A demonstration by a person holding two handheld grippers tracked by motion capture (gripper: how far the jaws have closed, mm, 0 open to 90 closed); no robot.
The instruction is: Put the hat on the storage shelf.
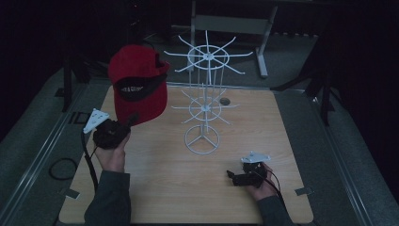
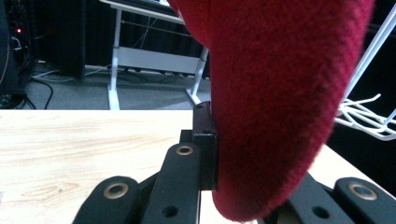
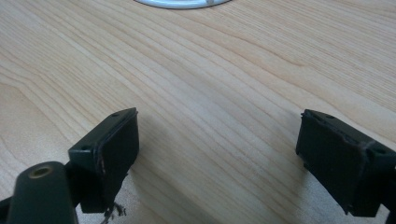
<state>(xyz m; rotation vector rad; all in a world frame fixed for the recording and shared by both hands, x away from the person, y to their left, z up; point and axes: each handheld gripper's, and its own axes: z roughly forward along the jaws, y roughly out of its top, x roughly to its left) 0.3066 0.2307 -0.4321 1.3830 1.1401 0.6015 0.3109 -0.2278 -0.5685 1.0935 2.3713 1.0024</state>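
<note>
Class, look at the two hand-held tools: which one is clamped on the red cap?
The left tool: its jaws pinch the red cap's brim, holding it up. The right tool stands open above bare wood.

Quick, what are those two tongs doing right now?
Left tongs: shut on the red cap, held up.
Right tongs: open, nothing between them, low over the table.

The cap (image 1: 139, 84) is red with a black underside; the wire rack (image 1: 205, 101) white; the counter (image 1: 188, 188) pale wood-grain; jaws black.
</note>
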